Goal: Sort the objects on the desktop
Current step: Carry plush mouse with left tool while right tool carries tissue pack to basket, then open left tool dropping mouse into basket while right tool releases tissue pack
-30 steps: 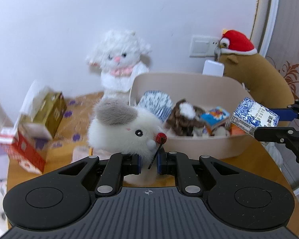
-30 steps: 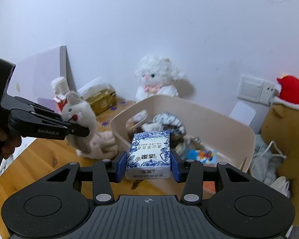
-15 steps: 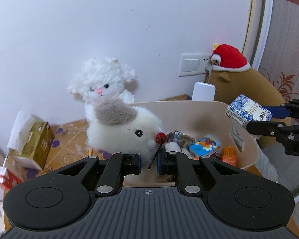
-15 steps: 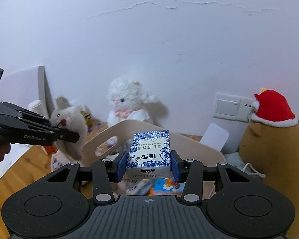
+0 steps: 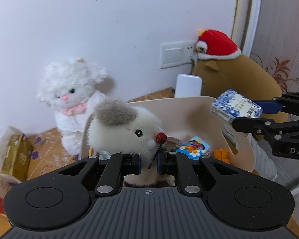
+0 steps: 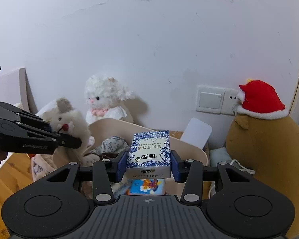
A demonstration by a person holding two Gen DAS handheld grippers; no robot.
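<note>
My left gripper [image 5: 149, 163] is shut on a small white plush mouse [image 5: 125, 131] with a grey ear and a red nose, held above the near left edge of the beige bin [image 5: 199, 107]. The right gripper [image 6: 148, 166] is shut on a blue-and-white tissue pack [image 6: 149, 151], which hangs over the bin [image 6: 189, 149]. In the left wrist view that pack [image 5: 236, 105] and the right gripper [image 5: 247, 114] come in from the right above the bin's far right side. In the right wrist view the mouse [image 6: 69, 119] and the left gripper [image 6: 63, 133] show at the left.
Inside the bin lie a colourful small pack [image 5: 193, 149], an orange item [image 5: 221, 154] and patterned cloth [image 6: 111, 146]. A white fluffy plush [image 5: 69, 99] stands behind the bin, a big brown plush with a red hat [image 5: 229, 67] at its right. Tissue boxes [image 5: 14, 155] sit on the left.
Both grippers have moved forward over the bin with their loads still held. The bin and the plush toys behind it now look closer, and the boxes at the left have slid toward the frame's edge.
</note>
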